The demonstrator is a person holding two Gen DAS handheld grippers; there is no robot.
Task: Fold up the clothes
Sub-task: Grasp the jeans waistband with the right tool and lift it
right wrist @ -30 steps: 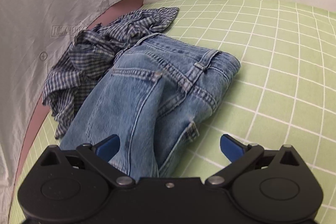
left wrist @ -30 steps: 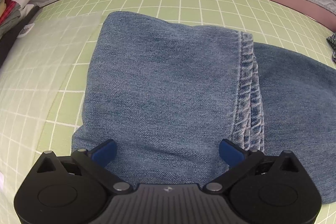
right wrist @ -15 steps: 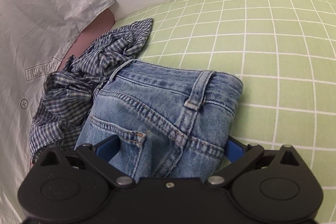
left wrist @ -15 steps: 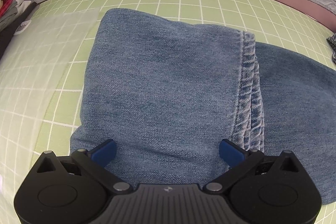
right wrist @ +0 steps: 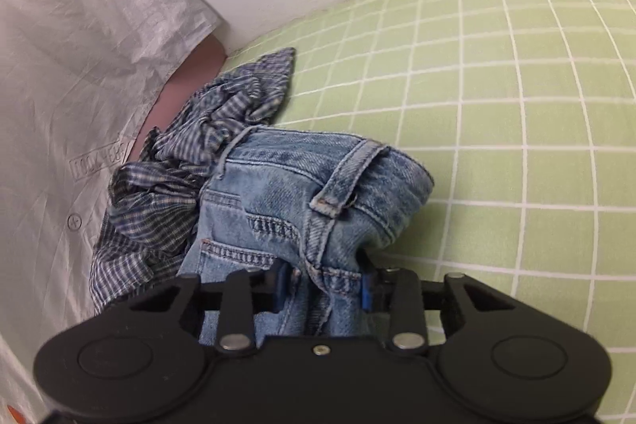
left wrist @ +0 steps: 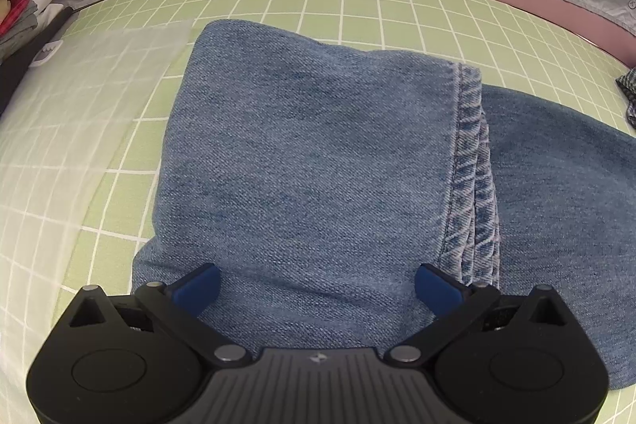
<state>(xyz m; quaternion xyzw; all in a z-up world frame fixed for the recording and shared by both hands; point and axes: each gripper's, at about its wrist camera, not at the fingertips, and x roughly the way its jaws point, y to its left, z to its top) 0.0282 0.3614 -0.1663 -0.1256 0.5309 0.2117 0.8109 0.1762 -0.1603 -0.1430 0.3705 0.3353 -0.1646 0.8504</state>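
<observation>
Denim jeans bunched between closing right gripper jaws

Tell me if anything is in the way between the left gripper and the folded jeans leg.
Nothing visible is. The left gripper sits with its jaws wide open right over the folded jeans, bare denim between its fingers. The plaid shirt lies far off at the right edge, clear of it.

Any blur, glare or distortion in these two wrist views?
Left wrist: sharp, grid lines bow with the fisheye, a washed-out pale patch on the sheet left of the jeans. Right wrist: softer, slight blur on the plaid shirt and waistband; dark lens corners in both.
</observation>
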